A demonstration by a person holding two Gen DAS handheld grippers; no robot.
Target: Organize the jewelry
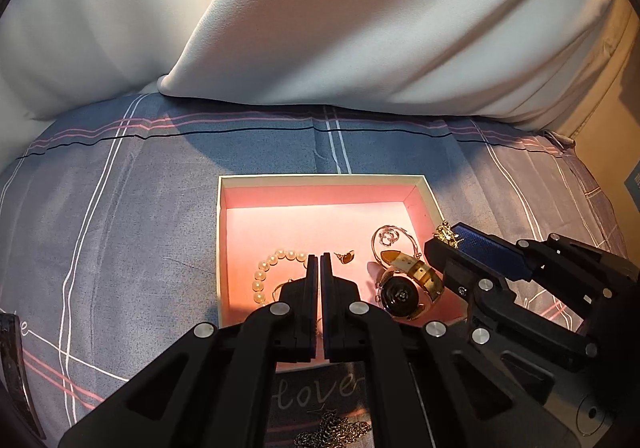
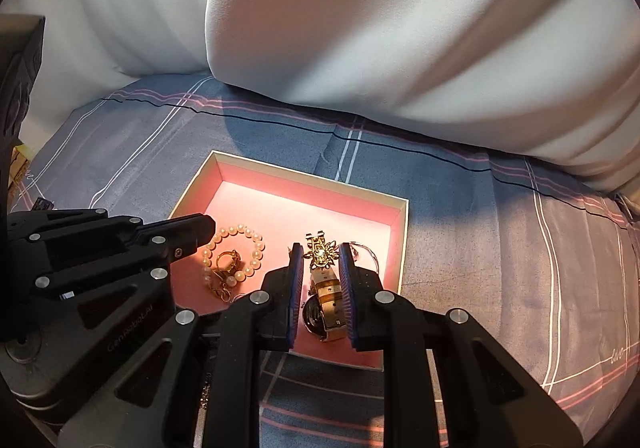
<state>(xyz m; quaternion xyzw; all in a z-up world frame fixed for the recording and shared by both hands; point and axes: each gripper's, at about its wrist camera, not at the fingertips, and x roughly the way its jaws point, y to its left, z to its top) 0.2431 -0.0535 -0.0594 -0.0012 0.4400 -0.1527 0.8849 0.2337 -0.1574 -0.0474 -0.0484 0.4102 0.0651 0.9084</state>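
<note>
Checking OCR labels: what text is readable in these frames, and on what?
"love": grey cursive on the grey-blue striped bedsheet, near the pink-lined cardboard box.
"GenRobot.AI": faint print on the black left tool, read with some doubt.
Cursive on the sheet's edges: too small to read.
Watch dial: unreadable.

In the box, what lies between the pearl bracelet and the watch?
A small gold earring on the pink floor, beside the shut left tool's tips. The left wrist view shows it between the pearl bracelet and the watch.
</note>
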